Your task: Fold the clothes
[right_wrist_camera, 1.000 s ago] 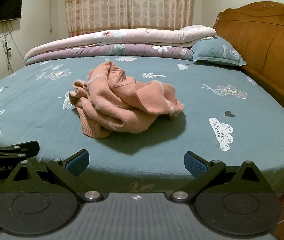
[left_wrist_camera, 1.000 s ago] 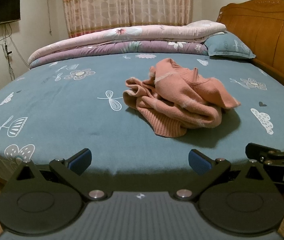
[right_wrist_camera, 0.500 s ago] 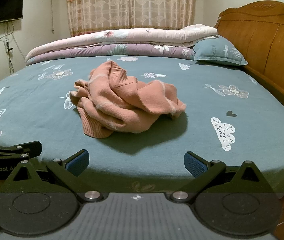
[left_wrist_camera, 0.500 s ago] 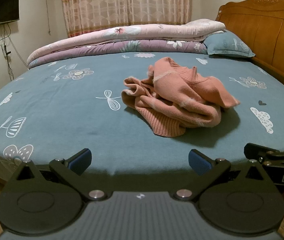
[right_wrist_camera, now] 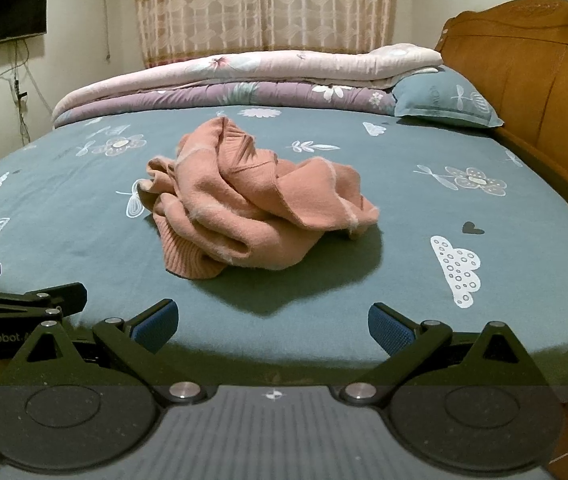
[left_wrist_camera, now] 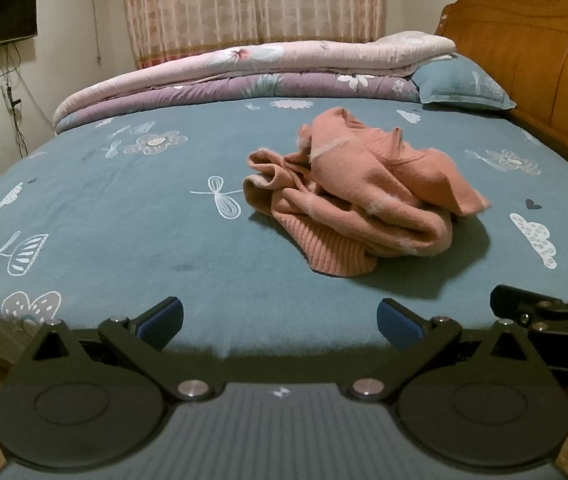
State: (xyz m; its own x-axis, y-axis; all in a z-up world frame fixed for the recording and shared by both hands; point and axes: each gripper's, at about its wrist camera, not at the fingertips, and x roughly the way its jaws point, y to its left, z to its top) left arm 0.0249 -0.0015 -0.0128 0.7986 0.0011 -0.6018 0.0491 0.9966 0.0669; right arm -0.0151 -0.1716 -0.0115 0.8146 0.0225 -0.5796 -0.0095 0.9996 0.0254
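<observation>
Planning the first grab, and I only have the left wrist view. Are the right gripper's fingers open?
Observer: Yes. Its own view shows the right gripper with its fingers wide apart and nothing between them.
Operator: Is it over the sweater?
Observer: No. From that view the sweater lies ahead on the bed, a little left of centre, and neither finger touches it.
</observation>
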